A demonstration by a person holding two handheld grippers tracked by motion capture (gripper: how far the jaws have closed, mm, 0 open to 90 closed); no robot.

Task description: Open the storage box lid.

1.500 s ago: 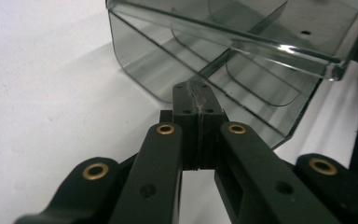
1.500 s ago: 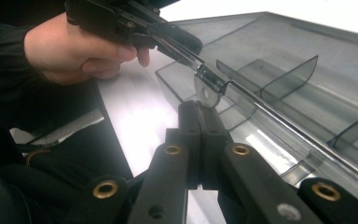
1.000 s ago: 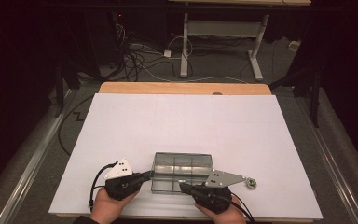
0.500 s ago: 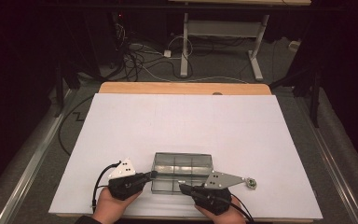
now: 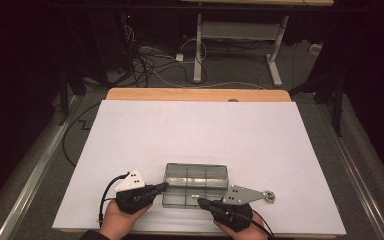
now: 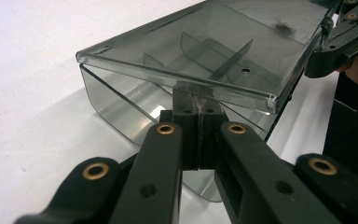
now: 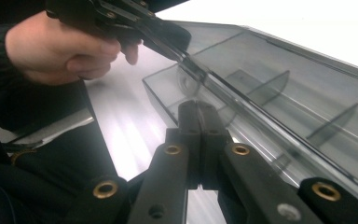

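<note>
A smoky clear plastic compartment box with a hinged lid lies near the front edge of the white table. My left gripper is at the box's left end with its jaws shut together. In the left gripper view its tips sit right under the lid's front rim, and the lid stands slightly ajar above the tray. My right gripper is at the box's front right, also shut. Its tips rest against the edge of the box just below the lid. Dividers show through the plastic.
The person's hands hold both grippers at the table's front edge. White tabletop stretches behind and beside the box. A wooden strip borders the far edge. Beyond it are cables on the floor and a desk frame.
</note>
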